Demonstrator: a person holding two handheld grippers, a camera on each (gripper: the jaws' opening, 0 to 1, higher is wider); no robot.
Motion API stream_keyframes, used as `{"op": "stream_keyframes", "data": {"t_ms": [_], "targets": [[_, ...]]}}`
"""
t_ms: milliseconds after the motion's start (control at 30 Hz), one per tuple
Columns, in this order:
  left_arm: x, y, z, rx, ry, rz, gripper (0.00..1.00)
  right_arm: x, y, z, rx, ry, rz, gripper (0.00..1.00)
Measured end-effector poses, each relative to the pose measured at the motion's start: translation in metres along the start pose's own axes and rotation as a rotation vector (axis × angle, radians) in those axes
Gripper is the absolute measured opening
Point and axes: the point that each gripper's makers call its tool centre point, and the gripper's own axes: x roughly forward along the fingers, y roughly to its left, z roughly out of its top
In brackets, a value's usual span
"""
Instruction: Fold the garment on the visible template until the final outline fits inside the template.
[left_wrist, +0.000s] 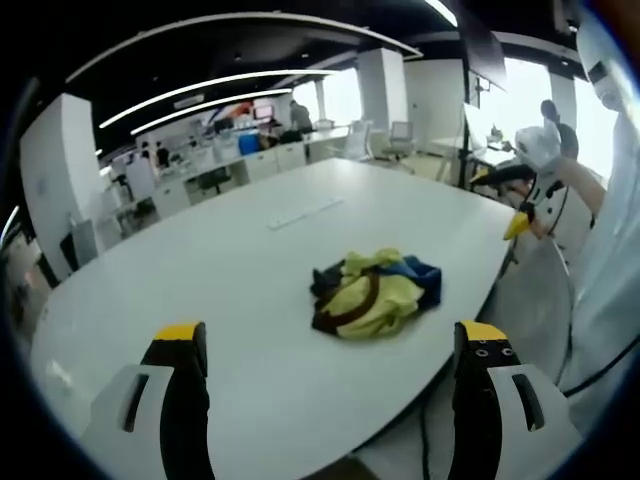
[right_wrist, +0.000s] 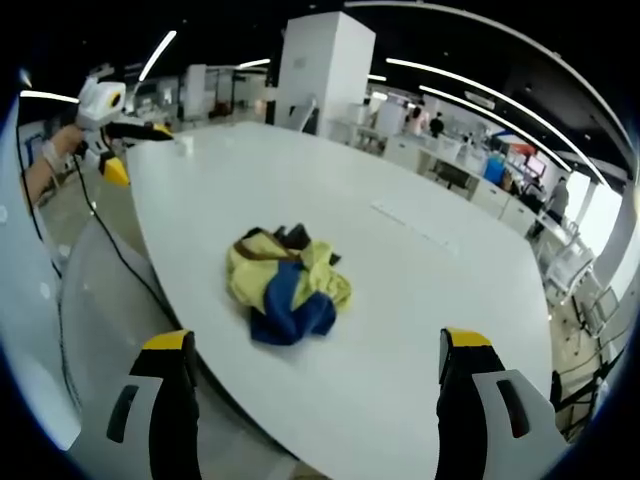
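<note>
Two hand-held grippers frame the scene, each with yellow-tipped black jaws rising from the bottom of its own view. The left hand-held gripper (left_wrist: 330, 345) has its jaws spread wide with nothing between them, and the right hand-held gripper (right_wrist: 315, 355) is likewise wide apart and empty. Both hang short of the near edge of the broad white oval counter (left_wrist: 200, 270), not touching anything.

Just past that edge, a little right of centre in the left gripper view and near the middle of the right gripper view, lies the crumpled yellow, blue and dark brown fabric garment (left_wrist: 372, 293). It sits in a loose heap, bunched on itself, with no flat panel or straight fold line to be made out. No template outline can be told on the counter surface around it.

Farther up the counter a thin pale strip (left_wrist: 303, 212) lies flat, well apart from the garment. Beyond that, at the frame's upper part, are office desks, chairs and ceiling light strips.

Judged from this, folding has not begun: the garment would first need spreading flat, then folding, and neither gripper has yet taken hold.
</note>
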Motion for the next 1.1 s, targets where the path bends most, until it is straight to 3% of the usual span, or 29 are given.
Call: {"op": "stream_keyframes", "data": {"t_ms": [1100], "targets": [[0.000, -0.001, -0.015, -0.022, 0.002, -0.007, 0.98, 0.001, 0.006, 0.004, 0.008, -0.013, 0.010, 1.00]]}}
